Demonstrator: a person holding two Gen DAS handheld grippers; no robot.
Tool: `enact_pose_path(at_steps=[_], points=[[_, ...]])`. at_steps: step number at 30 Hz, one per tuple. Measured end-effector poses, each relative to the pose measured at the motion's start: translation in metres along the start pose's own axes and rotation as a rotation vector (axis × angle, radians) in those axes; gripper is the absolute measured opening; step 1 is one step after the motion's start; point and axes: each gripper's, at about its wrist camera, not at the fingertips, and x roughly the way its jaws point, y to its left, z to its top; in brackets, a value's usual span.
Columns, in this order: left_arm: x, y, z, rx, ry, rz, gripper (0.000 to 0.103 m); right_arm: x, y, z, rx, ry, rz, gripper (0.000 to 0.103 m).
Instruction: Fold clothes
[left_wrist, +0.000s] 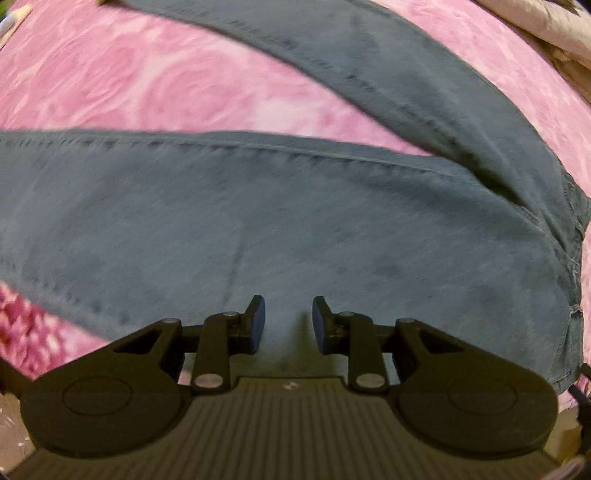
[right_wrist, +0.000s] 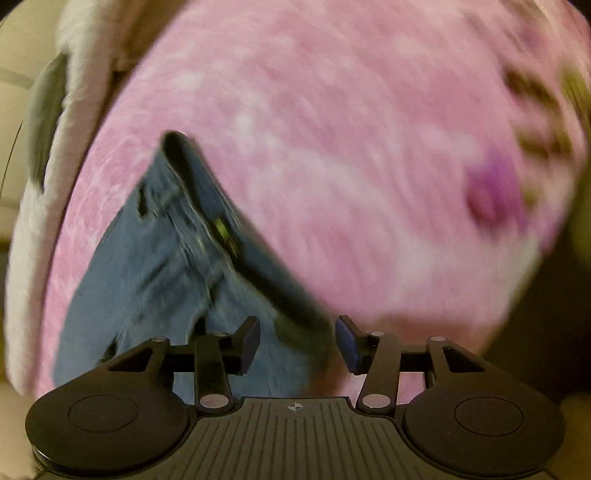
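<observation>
**Jeans Spread Across Pink Blanket, Both Grippers Empty**

Covered from edge to edge by a pink rose-patterned blanket (left_wrist: 155, 85) — soft, plush, likely to drag with any cloth pulled over it. Laid flat on top: a pair of blue jeans (left_wrist: 295, 229), two legs splayed apart in a V and joined toward the right of the left wrist view, pink showing between them. Seen from the right wrist view, blurred: the waistband (right_wrist: 229, 229) gaping open, a yellowish label inside. Piled at the far corner, a pale quilt (left_wrist: 561, 40), close enough to snag a swung leg.

Hovered low over the nearer leg, the left gripper (left_wrist: 288, 325) — jaws parted a little, nothing between them. Poised at the waistband edge, the right gripper (right_wrist: 297, 341) — jaws wider, also holding nothing.

Risks, as judged from here: a pinch of only the top denim layer, leaving the lower one behind and the fold crooked; a bite of blanket pile along with the cloth; a grab at the open waistband catching one side only, twisting the garment. Not settled by this scene: whether legs were about to be brought together or had just been laid out.
</observation>
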Motion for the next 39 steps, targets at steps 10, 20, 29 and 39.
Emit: enact_pose_path(at_steps=[10, 20, 29, 39], points=[[-0.029, 0.122, -0.029, -0.180, -0.095, 0.055, 0.035, 0.019, 0.008, -0.037, 0.013, -0.116, -0.181, 0.018], [-0.019, 0.305, -0.040, -0.663, -0.223, 0.092, 0.042, 0.009, 0.018, -0.090, 0.260, -0.207, -0.054, 0.060], [-0.003, 0.353, -0.021, -0.678, -0.298, 0.117, 0.010, 0.024, 0.002, -0.116, 0.477, -0.323, -0.014, 0.057], [-0.050, 0.333, -0.028, -0.346, -0.479, 0.221, 0.007, -0.005, 0.020, -0.121, 0.240, -0.326, -0.083, 0.006]])
